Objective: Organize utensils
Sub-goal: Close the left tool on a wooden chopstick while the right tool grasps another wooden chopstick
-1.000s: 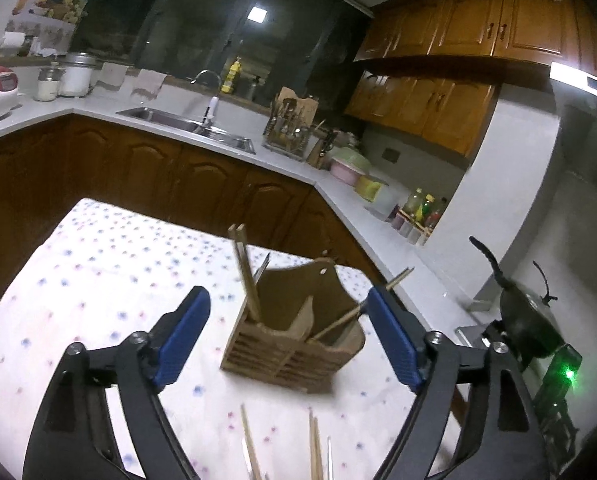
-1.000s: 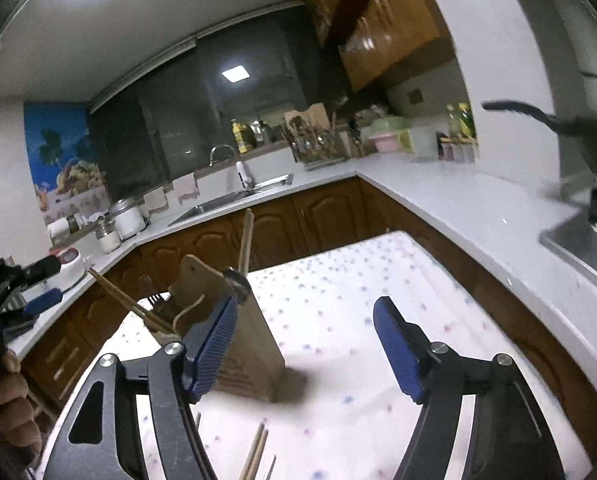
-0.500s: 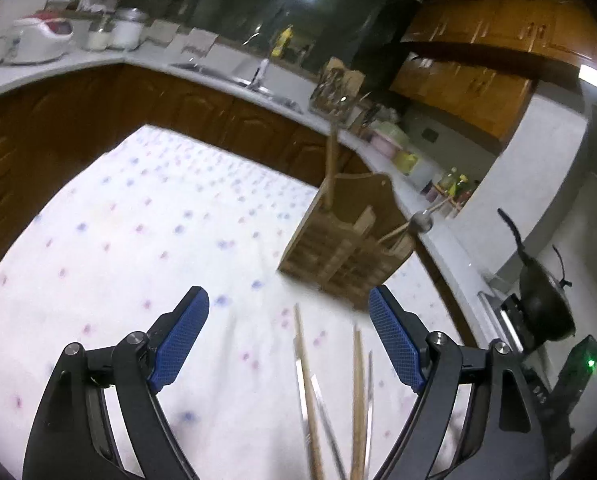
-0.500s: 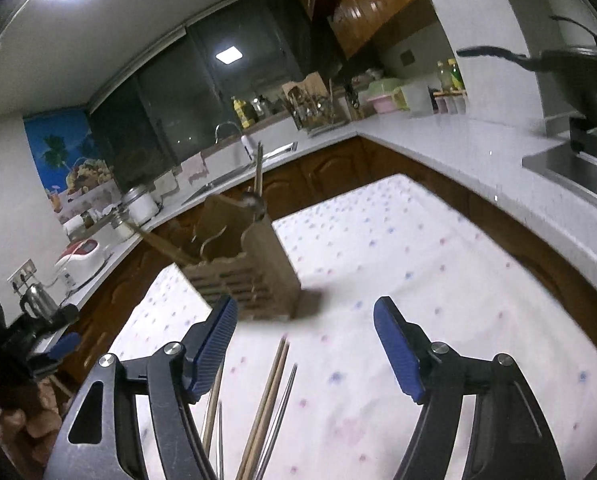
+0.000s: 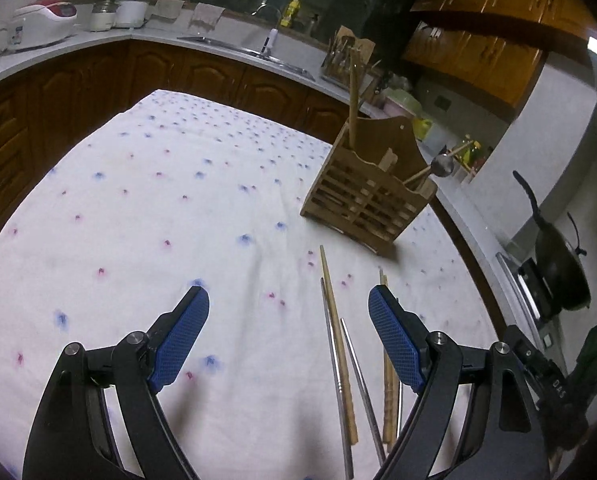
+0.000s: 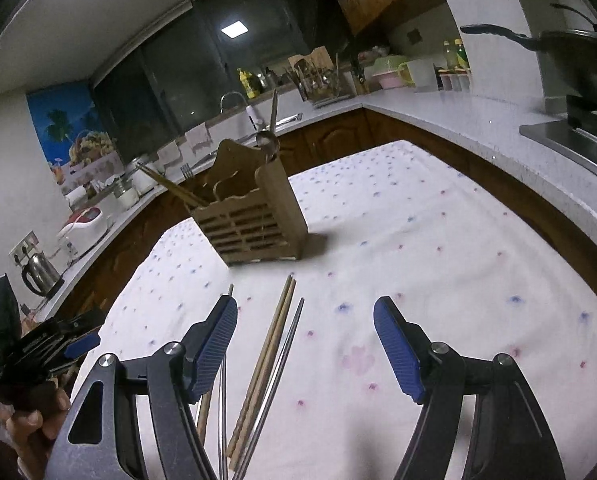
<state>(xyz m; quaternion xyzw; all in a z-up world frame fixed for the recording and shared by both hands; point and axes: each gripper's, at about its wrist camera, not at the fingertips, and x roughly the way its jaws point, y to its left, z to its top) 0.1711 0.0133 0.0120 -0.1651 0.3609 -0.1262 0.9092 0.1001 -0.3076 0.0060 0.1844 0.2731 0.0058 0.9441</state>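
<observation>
A slatted wooden utensil holder (image 5: 368, 196) stands on the dotted white tablecloth (image 5: 158, 208); it holds upright chopsticks and a metal spoon (image 5: 442, 166). It also shows in the right wrist view (image 6: 254, 220). Several loose chopsticks lie on the cloth in front of it: wooden ones (image 5: 338, 340) and metal ones (image 5: 362, 384), also in the right wrist view as wooden (image 6: 268, 352) and metal (image 6: 278, 368). My left gripper (image 5: 288, 334) is open and empty above the cloth, left of the chopsticks. My right gripper (image 6: 304, 346) is open and empty over them.
The table is ringed by a white counter with dark wood cabinets, a sink (image 5: 250, 46), a rice cooker (image 5: 42, 24) and a kettle (image 6: 40, 278). A black wok (image 5: 558, 268) sits on the stove at right. The left gripper shows in the right wrist view (image 6: 38, 350).
Both grippers have drawn back from the holder and tilted down toward the table. The loose chopsticks on the cloth have come into fuller view between the fingers. Both stay open.
</observation>
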